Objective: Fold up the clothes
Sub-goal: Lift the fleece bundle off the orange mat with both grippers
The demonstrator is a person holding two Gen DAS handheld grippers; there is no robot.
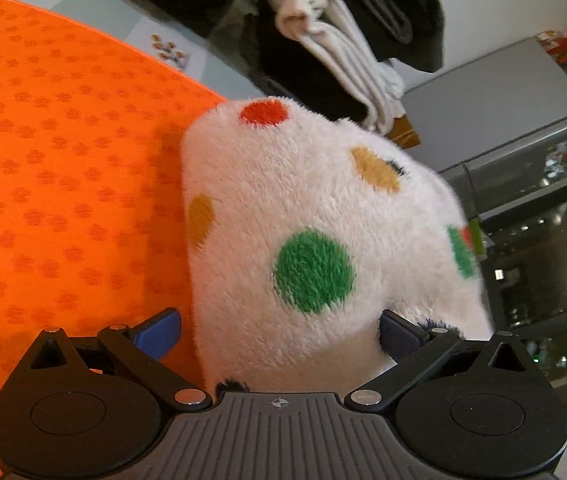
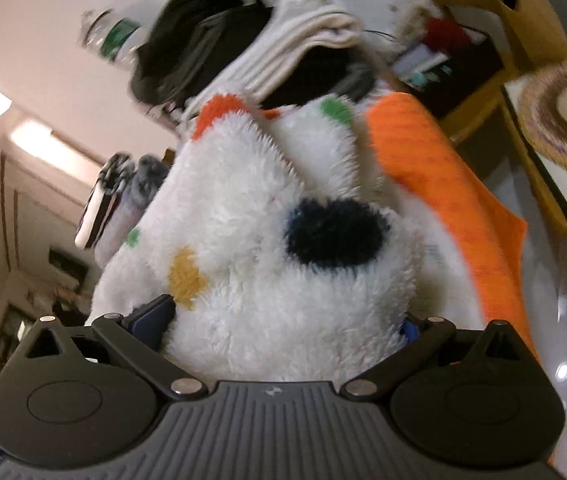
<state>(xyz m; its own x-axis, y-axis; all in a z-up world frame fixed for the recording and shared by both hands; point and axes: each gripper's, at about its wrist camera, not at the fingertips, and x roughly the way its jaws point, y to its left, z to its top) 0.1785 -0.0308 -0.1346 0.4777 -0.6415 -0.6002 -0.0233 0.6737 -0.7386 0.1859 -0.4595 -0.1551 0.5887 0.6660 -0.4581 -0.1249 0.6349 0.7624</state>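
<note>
The fluffy spotted garment (image 1: 315,216) hangs bunched above the orange mat (image 1: 63,160), just in front of the pile of dark and white clothes (image 1: 323,40). The left gripper (image 1: 279,332) and right gripper (image 2: 283,320) each stand wide apart with fleece filling the gap; whether either pinches it, I cannot tell. The thick pile could slip free and drop in a heap. No containers are visible.

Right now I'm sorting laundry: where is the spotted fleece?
The spotted fleece fills both wrist views, between each gripper's fingers, over the orange cloth.
</note>
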